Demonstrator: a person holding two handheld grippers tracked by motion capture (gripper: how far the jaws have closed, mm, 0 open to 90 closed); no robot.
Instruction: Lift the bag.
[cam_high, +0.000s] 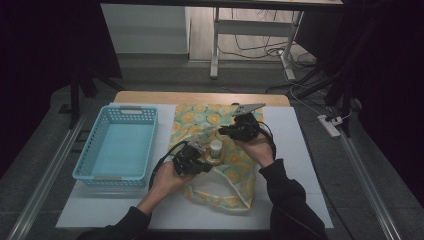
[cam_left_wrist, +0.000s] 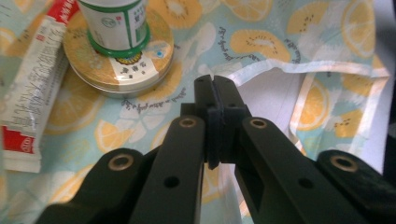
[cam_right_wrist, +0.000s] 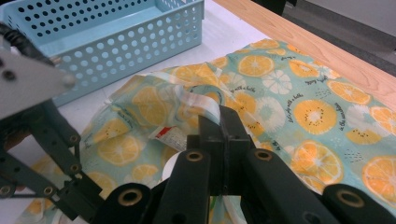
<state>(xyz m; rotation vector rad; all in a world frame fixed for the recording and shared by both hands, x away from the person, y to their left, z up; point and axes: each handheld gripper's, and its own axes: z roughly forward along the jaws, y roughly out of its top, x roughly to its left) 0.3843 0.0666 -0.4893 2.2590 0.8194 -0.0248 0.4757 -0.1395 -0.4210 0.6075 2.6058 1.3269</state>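
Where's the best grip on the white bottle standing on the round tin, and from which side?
Probably the bottle by its straight white wall above the green base ring, jaws level across it. It stands upright on the tin, so nothing blocks the sides except the tube lying close beside the tin. Come from the side away from the tube; the left gripper, now shut, must open first.

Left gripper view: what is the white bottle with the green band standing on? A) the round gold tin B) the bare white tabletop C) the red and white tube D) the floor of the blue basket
A: the bottle stands upright on the lid of the round gold tin, which lies on the fruit-print cloth; the tube lies beside the tin.
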